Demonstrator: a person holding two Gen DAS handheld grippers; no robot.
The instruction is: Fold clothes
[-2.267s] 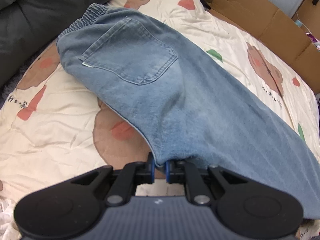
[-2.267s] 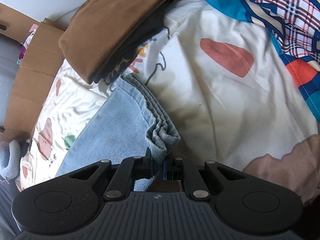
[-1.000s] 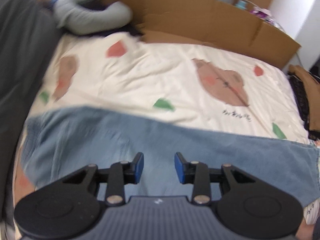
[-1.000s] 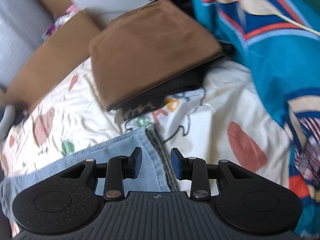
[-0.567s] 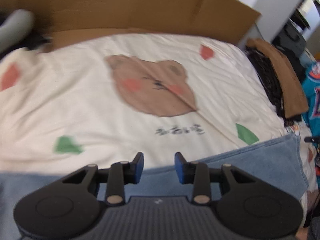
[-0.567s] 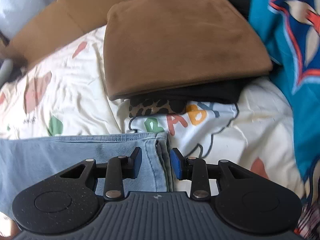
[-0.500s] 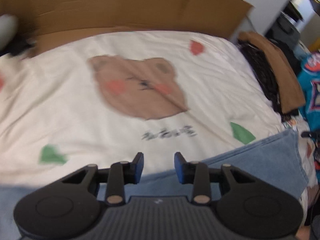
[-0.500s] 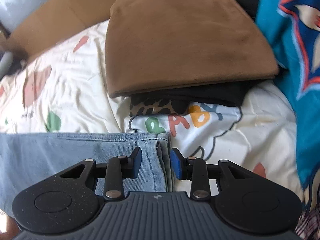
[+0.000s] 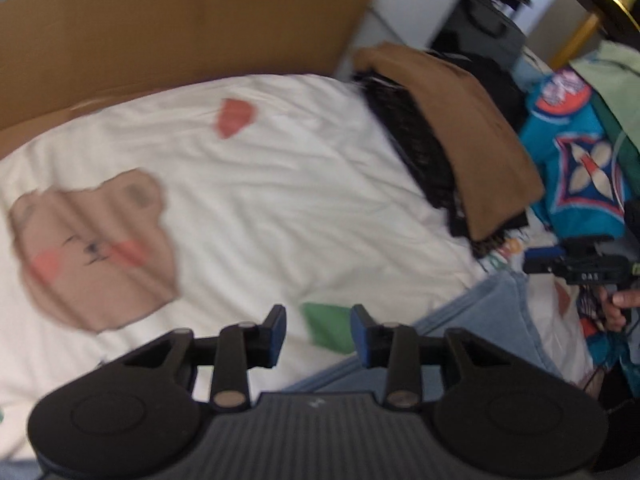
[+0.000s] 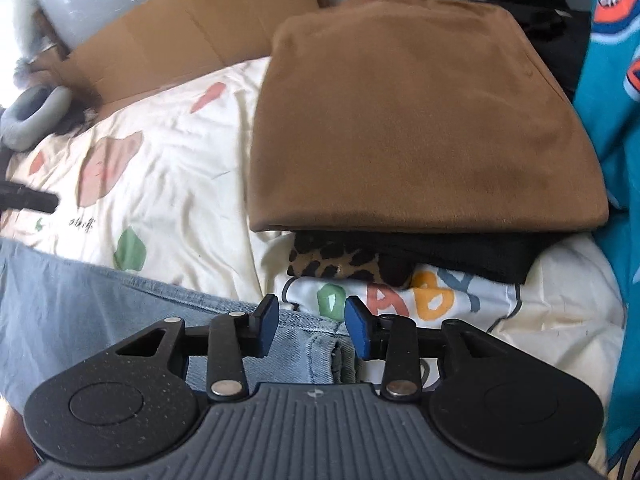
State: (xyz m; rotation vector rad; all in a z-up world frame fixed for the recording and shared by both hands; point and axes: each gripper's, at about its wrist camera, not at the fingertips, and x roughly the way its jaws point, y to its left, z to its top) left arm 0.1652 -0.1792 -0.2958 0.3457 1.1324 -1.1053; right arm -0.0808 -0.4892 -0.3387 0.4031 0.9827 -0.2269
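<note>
The jeans (image 10: 100,300) lie flat on the bed (image 10: 180,184), their hem end just before the pile of folded clothes (image 10: 420,120). The right gripper (image 10: 308,326) hangs over this hem, its jaws opening, not pressing the cloth. The left gripper (image 9: 319,334) is open and empty; its view is blurred, and the gripper body hides most of the jeans there.
</note>
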